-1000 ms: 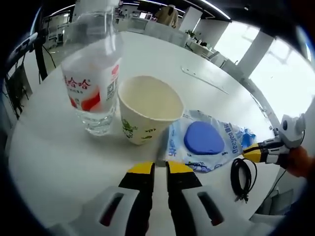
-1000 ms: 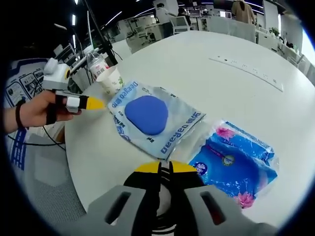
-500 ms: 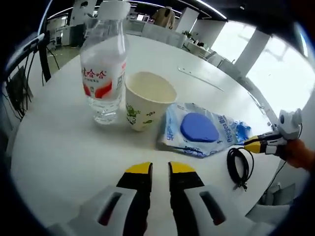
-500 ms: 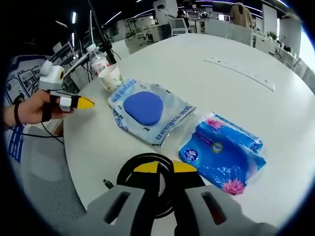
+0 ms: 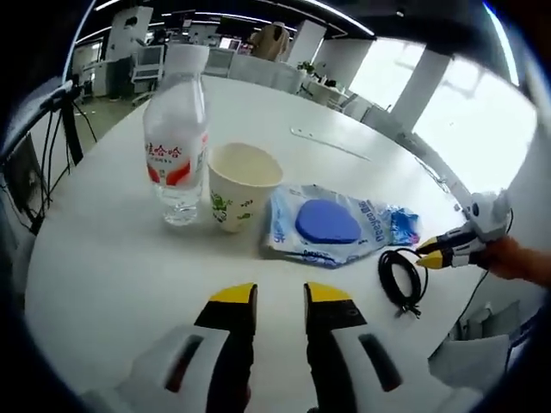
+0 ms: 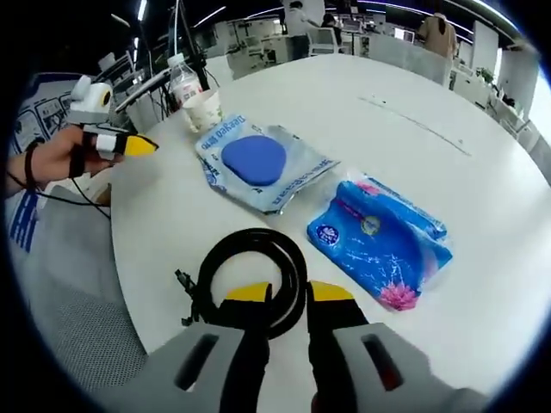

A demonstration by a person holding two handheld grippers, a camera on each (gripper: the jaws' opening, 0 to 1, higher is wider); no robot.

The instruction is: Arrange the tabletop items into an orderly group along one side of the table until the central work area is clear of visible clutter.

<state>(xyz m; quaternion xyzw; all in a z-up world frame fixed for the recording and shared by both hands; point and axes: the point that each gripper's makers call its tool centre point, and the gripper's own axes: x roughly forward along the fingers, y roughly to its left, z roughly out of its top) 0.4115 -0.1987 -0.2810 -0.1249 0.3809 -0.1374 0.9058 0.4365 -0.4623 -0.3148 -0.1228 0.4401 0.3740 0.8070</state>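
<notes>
White and round, the table (image 5: 103, 258) sits in an open-plan office with desks and ceiling strip lights behind it, and carries five items strung out across its top. Seen from the left gripper view, the left gripper (image 5: 281, 297) hovers above bare tabletop, its yellow-tipped jaws slightly apart with nothing between them. Ahead of it stands a clear plastic water bottle with a red-and-white label and white cap (image 5: 177, 142), upright, with a cream paper cup printed with green figures (image 5: 240, 184) just beside it, the two close enough that contact cannot be judged. Next along lies a flat clear packet holding a rounded blue pad (image 5: 325, 225), then a coiled black cable (image 5: 399, 278), near which the right gripper (image 5: 428, 255) is held in a hand (image 5: 516, 261) at the table's edge. From the right gripper view, that gripper's own jaws stand a little apart directly over the cable coil (image 6: 250, 274), gripping nothing. A blue plastic tissue pack with pink flowers (image 6: 379, 241) lies just beyond to one side, close to the blue-pad packet (image 6: 255, 163), while bottle (image 6: 183, 82) and cup (image 6: 203, 109) stand at the far rim.
</notes>
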